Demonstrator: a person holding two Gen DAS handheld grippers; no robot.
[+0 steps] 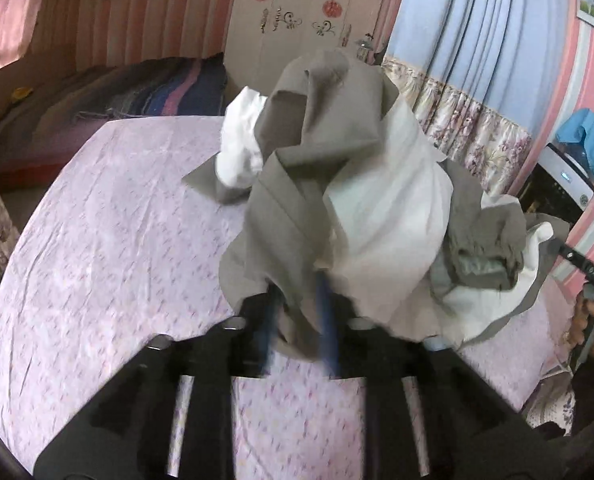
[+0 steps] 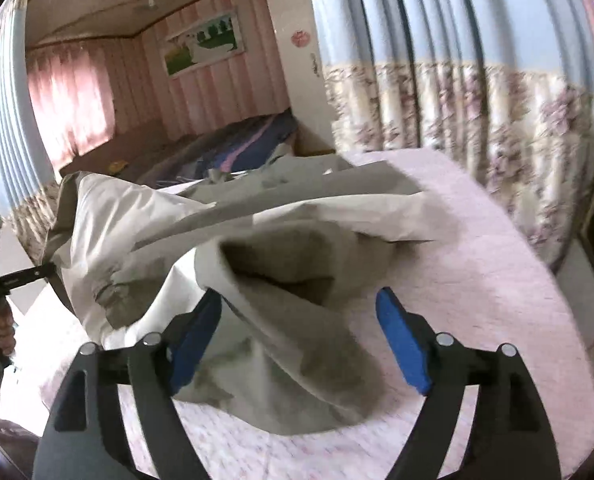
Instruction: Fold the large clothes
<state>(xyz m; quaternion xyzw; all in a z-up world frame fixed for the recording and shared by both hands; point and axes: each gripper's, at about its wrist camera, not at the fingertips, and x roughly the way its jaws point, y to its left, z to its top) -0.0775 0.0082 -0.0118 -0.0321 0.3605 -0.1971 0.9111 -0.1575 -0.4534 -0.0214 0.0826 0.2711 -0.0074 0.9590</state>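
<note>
The garment (image 1: 337,208), a grey-brown piece with a white lining, hangs bunched in the middle of the left wrist view, lifted off the pink bedsheet (image 1: 109,240), which fills the lower left of that frame. The left gripper (image 1: 301,320) sits at the bottom centre with cloth draped between and over its blue pads (image 1: 327,320); the pads look partly closed around a fold, but blur and the fabric hide whether they press on it, so I cannot tell if it pinches.

In the right wrist view the same garment stretches from the upper left, where it rises towards the other gripper, down to the lower centre, where it sags onto the sheet. The right gripper (image 2: 301,340) is spread wide, its left pad (image 2: 195,344) partly hidden behind cloth, its right pad (image 2: 403,344) clear of it over bare sheet (nothing looks clamped).

So the cloth's long axis runs from the raised left hold diagonally down to the right jaws. The loose low edge lies directly ahead of the right gripper, which is plainly the nearer one to take it
</note>
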